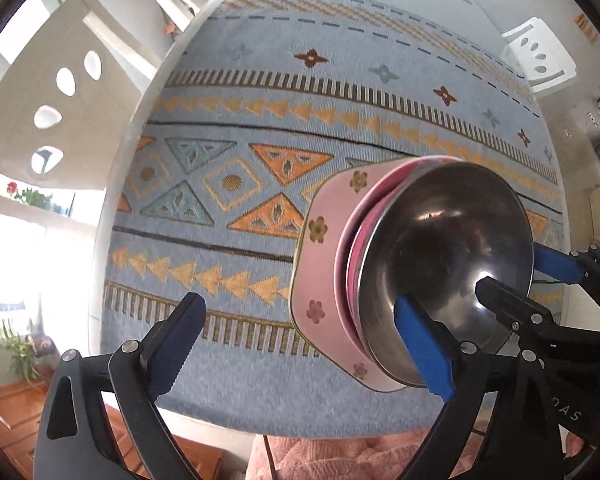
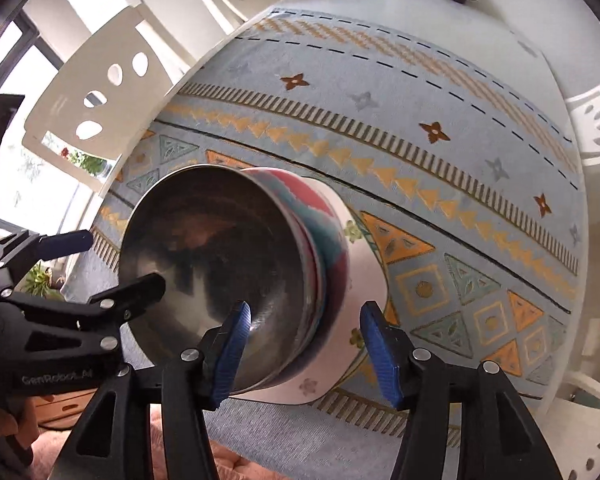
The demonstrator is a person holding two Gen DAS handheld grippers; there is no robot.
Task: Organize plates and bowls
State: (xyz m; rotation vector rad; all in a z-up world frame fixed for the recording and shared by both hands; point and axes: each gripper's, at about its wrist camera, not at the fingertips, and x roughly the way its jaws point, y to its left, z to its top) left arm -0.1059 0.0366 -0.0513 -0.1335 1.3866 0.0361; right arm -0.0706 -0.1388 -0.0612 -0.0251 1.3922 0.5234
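The steel bowl (image 1: pixel 448 264) sits mouth-up on top of a stack: a pink-and-teal bowl (image 2: pixel 320 216) under it, and a square pink plate (image 1: pixel 324 264) with flower prints at the bottom, flat on the patterned blue tablecloth (image 1: pixel 260 80) near the table's front edge. The bowl is round, so I see no long axis. My left gripper (image 1: pixel 300 344) stands wide open, holding nothing, its one finger over the bowl's rim. My right gripper (image 2: pixel 304 348) is partly open, straddling the rim without pressing on it.
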